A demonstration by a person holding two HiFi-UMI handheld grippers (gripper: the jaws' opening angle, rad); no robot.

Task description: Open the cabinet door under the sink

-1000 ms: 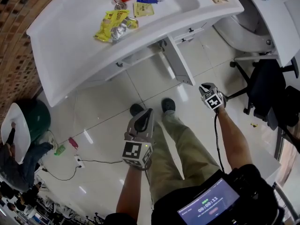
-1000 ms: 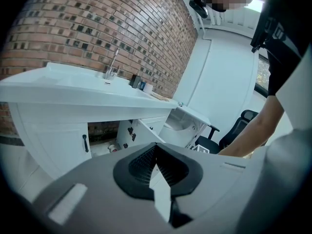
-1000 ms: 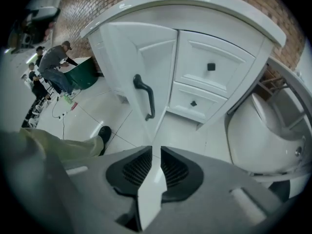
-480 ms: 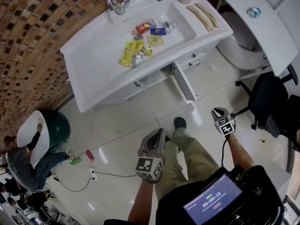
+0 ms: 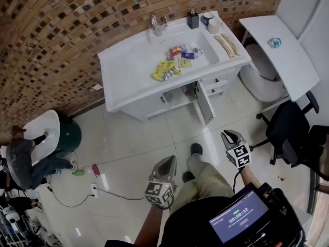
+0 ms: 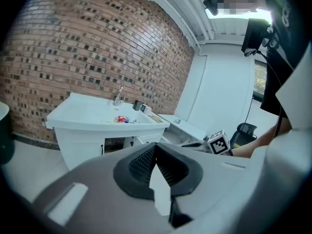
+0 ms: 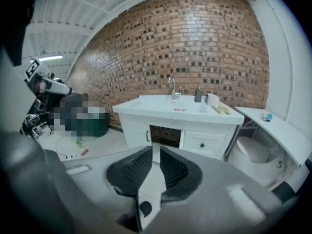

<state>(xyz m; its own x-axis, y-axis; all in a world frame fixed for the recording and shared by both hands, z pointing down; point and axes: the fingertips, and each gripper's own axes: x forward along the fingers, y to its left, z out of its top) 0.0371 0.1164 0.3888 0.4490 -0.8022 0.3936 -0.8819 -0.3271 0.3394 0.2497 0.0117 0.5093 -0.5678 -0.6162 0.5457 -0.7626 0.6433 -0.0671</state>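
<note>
- Head view looks down on a brick wall and the pale tiled floor in front of it.
- A white sink vanity stands against that wall, its basin toward the right end.
- Right of the vanity is a white side table, with a toilet between the two and a black office chair nearer the person.
- At the far left, a person sits by a dark green bin.
- The cabinet door under the basin stands swung out into the room, just beside the drawers. It leaves the dark opening on its left exposed.
- A second door left of the opening sits flush with the vanity front.
- The left gripper hangs low over the floor beside the person's leg, well apart from the vanity. It is clenched, with its jaw tips meeting and nothing between them.
- The right gripper is on the other side of the legs, also well apart from the door. Its jaws are a narrow slit apart and hold nothing.
- Snack wrappers in yellow, red and blue lie in the basin.
- A faucet stands at the back rim.
- A dark bottle stands at the back right corner.
</note>
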